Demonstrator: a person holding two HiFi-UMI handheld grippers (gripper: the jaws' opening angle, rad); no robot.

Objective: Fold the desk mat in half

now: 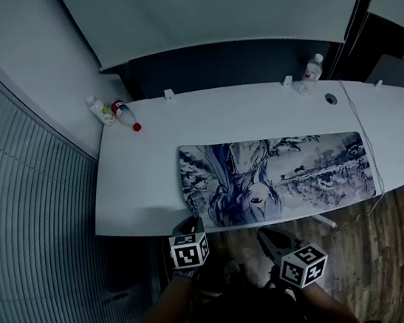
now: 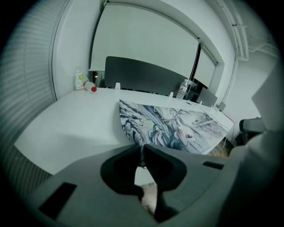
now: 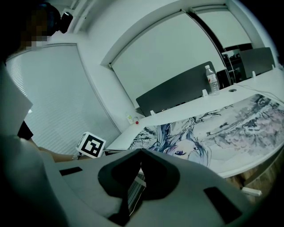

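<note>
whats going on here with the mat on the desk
A person holding a gripper in each hand is set to fold the desk mat, which lies flat and unfolded on the white desk. The left gripper appears closed on the mat's near left corner. The right gripper is shut and empty, just short of the near edge.

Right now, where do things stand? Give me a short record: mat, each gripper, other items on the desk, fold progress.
mat: desk mat lies flat and unfolded, print up, along the near edge of the desk
left: left gripper closed at the mat's near left corner, apparently pinching its edge
right: right gripper jaws together, empty, off the desk in front of the mat
other items: two bottles back left; one bottle back right; cable by the mat's right end
fold: not started
</note>
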